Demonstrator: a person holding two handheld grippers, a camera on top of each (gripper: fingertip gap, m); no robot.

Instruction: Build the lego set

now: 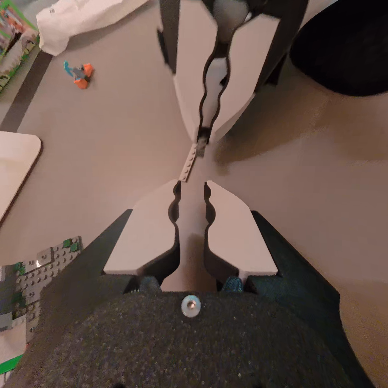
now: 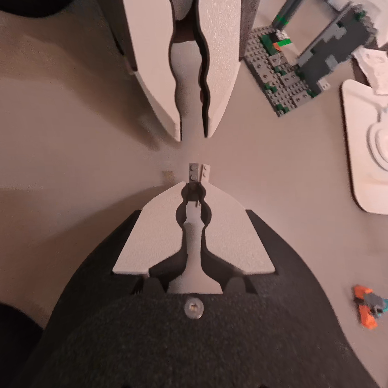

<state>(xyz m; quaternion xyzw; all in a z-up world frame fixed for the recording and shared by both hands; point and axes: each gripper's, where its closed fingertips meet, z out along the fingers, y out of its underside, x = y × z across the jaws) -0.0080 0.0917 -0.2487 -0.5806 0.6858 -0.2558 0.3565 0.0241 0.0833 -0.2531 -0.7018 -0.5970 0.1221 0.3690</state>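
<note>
Wrist views face each other, sharing tabletop (image 1: 126, 147).

I can't read any text, nos. or brand marks; print on the box (image 1: 12, 42) and white paper (image 2: 373, 60) is too blurred.

Plain beige tabletop (image 1: 117, 159) under warm, dim light

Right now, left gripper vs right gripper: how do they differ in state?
The left gripper is open with nothing between its fingers; the right gripper is shut on a thin grey plate at the fingertips. The plate's free end reaches toward the left gripper but does not sit between its fingers. The grey and green build lies nearer the left gripper. Both share white fingers on black bodies and face each other tip to tip.
</note>
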